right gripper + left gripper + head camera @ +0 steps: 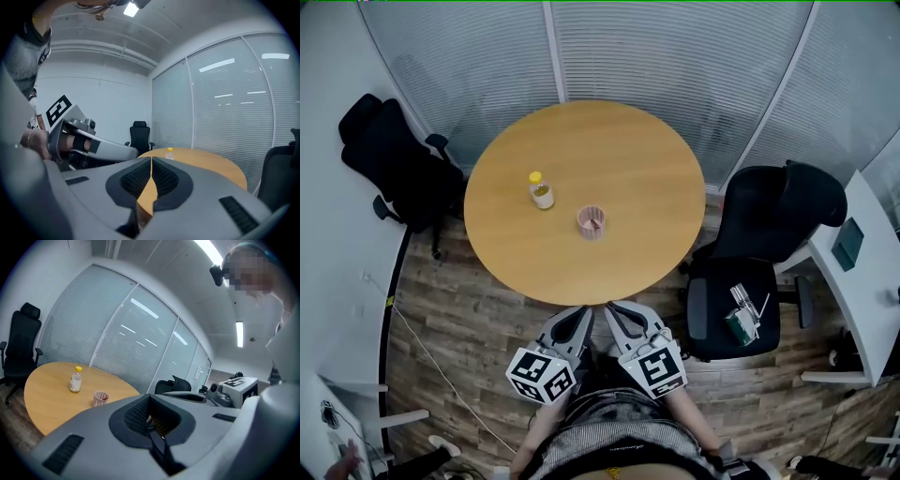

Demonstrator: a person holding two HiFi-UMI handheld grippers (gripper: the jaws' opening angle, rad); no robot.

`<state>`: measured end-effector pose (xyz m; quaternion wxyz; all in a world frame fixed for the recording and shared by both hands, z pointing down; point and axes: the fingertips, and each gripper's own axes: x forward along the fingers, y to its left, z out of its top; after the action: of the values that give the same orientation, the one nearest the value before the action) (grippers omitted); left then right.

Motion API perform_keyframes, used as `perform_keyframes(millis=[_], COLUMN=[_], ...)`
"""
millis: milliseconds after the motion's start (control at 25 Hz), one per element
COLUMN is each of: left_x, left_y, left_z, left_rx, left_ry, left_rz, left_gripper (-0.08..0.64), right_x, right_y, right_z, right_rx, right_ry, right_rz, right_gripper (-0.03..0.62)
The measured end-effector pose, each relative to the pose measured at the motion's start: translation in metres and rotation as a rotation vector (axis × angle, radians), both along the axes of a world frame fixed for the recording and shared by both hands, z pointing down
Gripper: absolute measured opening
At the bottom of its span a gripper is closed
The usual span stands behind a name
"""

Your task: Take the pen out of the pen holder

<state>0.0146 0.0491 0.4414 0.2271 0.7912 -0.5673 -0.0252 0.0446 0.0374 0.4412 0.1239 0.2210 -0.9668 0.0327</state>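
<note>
Both grippers are held close together just off the near edge of the round wooden table (637, 178), in front of the person's body, and neither touches anything on it. The left gripper (579, 315) is clenched: in the left gripper view its two dark ribbed pads (138, 414) meet along a tight seam with nothing between them. The right gripper (619, 312) sits just to its right, and its jaws are likewise pressed nearly together. In the right gripper view only a thin slit remains between the pads (165, 176), through which the tabletop shows, and nothing is clamped there. The pen holder (592, 222), a small pinkish ribbed cup, stands upright near the middle of the table, well apart from both grippers and farther away than they are. The pen (595, 224) is inside it, visible only as a thin dark stroke. Just to the far left of the cup stands a small bottle (542, 190) with a yellow cap, near the cup but not touching it. A black office chair (394, 159) stands to the far left of the table, and another one (773, 220) to the right has some small items lying on its seat.
</note>
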Motion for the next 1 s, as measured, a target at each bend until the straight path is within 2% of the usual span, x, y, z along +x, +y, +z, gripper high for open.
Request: perform_keyframes(millis=[320, 1000], left_x=[-0.016, -0.091], left_y=[-0.032, -0.127], left_z=[0.004, 0.008], left_rx=[0.002, -0.003], left_ry=[0.017, 0.001], left_rz=[0.055, 0.226], left_gripper=[0.005, 0.005], right_x=[-0.018, -0.09], right_y=[-0.029, -0.118], right_z=[0.0, 0.006], right_rx=[0.01, 0.006], right_ry=[0.0, 0.032], right_rz=[0.046, 0.193], right_gripper=[0.023, 0.023])
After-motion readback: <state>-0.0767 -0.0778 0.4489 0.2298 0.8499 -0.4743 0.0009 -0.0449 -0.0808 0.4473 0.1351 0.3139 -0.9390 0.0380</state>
